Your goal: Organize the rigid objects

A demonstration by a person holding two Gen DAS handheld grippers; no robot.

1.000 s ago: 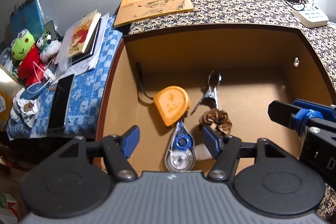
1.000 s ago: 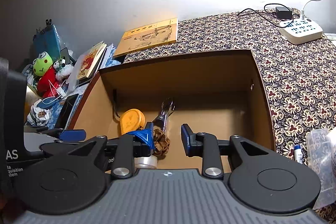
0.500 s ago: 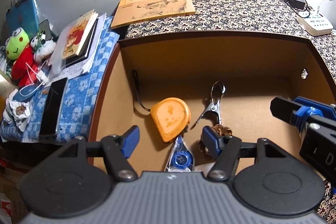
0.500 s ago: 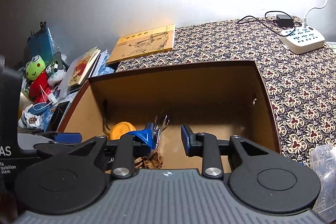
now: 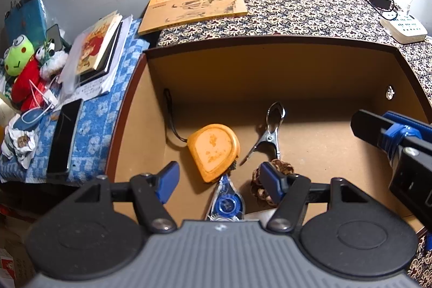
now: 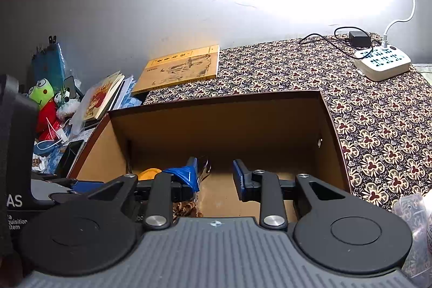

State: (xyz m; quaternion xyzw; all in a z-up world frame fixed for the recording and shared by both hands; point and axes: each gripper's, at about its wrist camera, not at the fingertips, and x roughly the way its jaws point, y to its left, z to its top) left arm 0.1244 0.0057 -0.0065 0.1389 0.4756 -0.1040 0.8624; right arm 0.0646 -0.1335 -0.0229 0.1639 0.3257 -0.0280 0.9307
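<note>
Black housing of the left gripper's body (image 6: 16, 166), left edge of the right wrist view: white letters "AS", with cut-off lines "ta", "quisition" and "stem" beneath.

Black arm of the right gripper (image 6: 216, 176), below its left finger: white fragment "bo", the rest hidden.

Flat yellow-tan book with an ink drawing (image 5: 193, 6), lying on the patterned cloth surface (image 5: 310, 10): a row of dark characters along the top of its cover, too small to read.

Cream-covered book with a red figure (image 5: 95, 46), on the stack at left: no legible title.

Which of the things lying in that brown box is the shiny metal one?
The metal spring clamp, lying between the orange tape measure and the pine cone. It alone is bare silver metal; the correction tape is blue plastic.
</note>
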